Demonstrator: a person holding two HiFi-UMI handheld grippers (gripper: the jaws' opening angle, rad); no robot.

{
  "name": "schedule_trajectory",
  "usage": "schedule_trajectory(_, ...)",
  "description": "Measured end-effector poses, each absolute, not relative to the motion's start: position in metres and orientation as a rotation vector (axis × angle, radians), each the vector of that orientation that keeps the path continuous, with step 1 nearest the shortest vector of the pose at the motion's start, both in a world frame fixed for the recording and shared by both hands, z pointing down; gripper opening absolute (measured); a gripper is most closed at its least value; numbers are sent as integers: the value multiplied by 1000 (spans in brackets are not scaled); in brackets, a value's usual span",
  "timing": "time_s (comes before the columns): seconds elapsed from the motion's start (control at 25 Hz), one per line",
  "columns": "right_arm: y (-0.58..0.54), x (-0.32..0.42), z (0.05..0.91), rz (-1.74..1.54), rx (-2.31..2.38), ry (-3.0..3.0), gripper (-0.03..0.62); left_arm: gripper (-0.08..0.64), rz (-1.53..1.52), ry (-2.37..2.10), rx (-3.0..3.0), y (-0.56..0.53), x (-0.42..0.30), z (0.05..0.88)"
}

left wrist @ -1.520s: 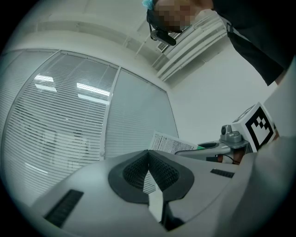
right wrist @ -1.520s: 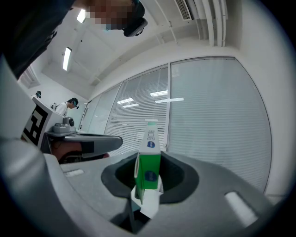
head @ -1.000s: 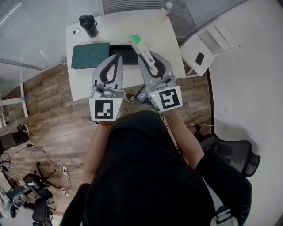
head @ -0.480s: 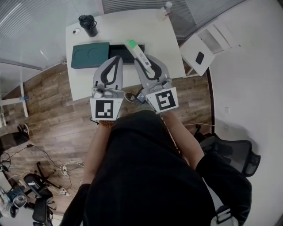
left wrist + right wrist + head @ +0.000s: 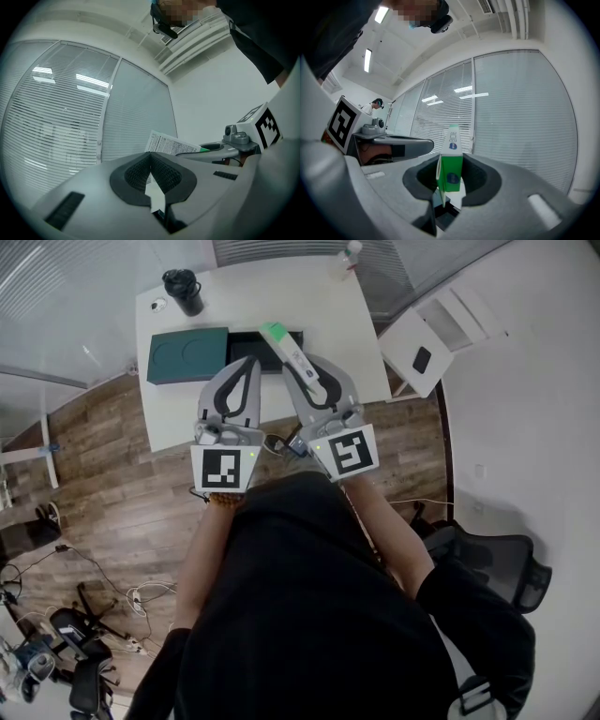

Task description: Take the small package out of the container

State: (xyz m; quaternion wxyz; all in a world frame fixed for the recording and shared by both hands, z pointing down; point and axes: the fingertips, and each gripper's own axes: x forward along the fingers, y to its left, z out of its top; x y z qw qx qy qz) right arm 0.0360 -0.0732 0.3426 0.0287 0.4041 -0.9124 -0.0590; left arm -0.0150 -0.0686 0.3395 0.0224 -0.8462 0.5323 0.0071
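Beside a dark green box [image 5: 187,354] and a dark cup [image 5: 184,292] on the white table [image 5: 328,315], the right gripper [image 5: 305,371] clamps the small package [image 5: 281,341] above the black container [image 5: 246,345], the left gripper [image 5: 242,367] hangs alongside with its jaws together and empty, and the package has swung slightly left since a second ago.

A grey right gripper [image 5: 309,367] grips a slim white-and-green cardboard package [image 5: 292,352] over a white rectangular table [image 5: 328,306]; the grey left gripper [image 5: 247,364] hangs just beside it, overlapping a black open container [image 5: 242,341]; a dark green flat box [image 5: 186,354] lies touching the container's left side; a black tumbler [image 5: 184,292] stands at the far left corner.
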Motion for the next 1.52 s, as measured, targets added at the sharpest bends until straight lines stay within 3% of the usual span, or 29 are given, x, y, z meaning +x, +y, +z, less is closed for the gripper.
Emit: schedule_trajectory(1.52, -88, 47, 330, -280, 1304, -2788, 90, 2, 54, 1613, -2656, -74, -13, 337)
